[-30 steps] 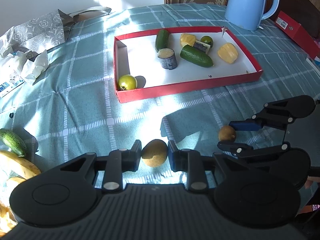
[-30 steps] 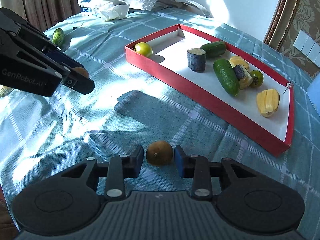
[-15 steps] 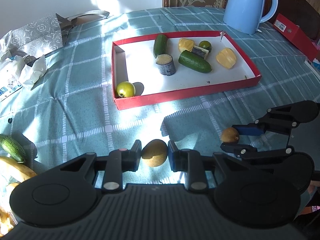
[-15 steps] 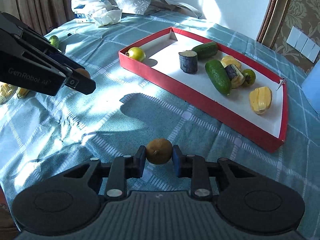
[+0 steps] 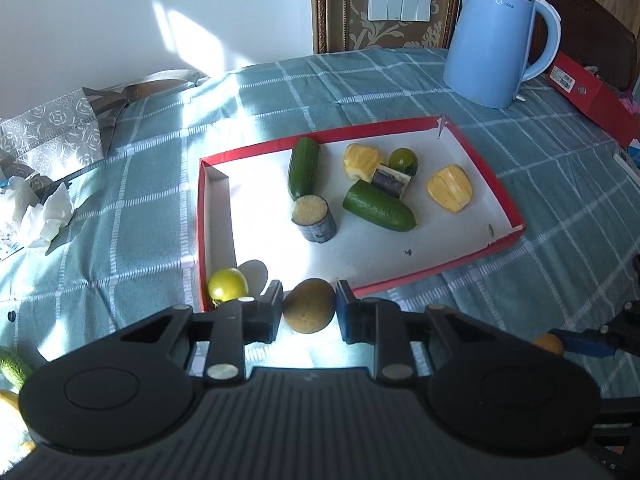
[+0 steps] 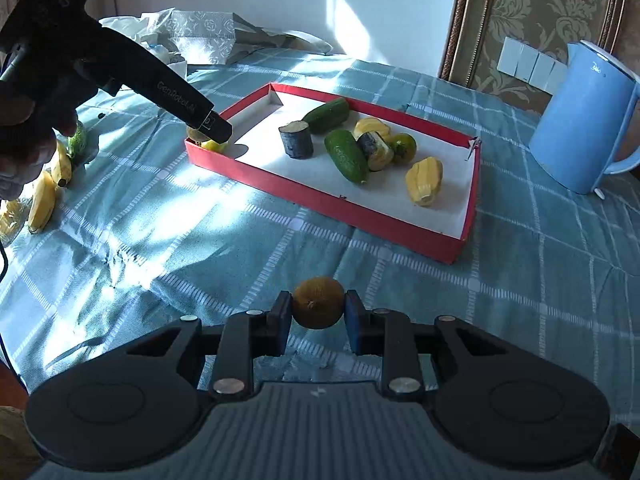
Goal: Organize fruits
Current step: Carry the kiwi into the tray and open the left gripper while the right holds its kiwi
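Note:
My left gripper is shut on a brown round fruit and holds it just over the near left corner of the red tray, beside a yellow-green fruit. The tray holds two cucumbers, a cut dark cane piece, yellow fruit pieces and a lime. My right gripper is shut on a second brown round fruit, above the cloth short of the tray. The left gripper shows at the tray's corner in the right wrist view.
A blue kettle stands behind the tray, with a red box to its right. Bananas and a small cucumber lie at the left. Crumpled tissues and a patterned bag sit at the far left.
Both grippers rose and moved toward the tray, each carrying its brown fruit. The left one has reached the tray's near left corner.

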Motion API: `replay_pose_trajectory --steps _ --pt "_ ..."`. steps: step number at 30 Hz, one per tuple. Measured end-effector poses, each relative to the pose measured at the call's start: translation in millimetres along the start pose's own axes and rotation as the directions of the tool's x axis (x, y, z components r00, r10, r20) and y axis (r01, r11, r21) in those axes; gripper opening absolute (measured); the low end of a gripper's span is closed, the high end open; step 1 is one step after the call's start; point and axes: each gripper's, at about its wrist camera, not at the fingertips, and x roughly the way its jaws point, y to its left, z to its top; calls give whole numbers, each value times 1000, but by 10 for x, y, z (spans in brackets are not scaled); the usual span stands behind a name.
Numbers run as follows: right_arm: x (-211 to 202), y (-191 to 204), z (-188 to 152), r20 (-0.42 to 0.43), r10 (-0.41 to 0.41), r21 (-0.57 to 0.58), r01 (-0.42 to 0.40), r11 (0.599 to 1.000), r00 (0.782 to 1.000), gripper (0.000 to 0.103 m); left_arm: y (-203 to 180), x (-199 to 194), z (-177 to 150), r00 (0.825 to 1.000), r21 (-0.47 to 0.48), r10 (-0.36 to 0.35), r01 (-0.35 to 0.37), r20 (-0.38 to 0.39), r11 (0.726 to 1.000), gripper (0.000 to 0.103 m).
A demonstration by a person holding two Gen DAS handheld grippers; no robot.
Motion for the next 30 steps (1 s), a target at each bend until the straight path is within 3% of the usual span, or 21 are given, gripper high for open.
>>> replay_pose_trajectory --steps 12,30 --pt "-253 -222 -37 13 -85 65 84 994 996 27 -117 424 495 998 -4 66 -65 13 998 25" --pt "-188 -221 113 8 -104 67 103 992 995 27 271 1136 745 986 -65 155 -159 -66 985 25"
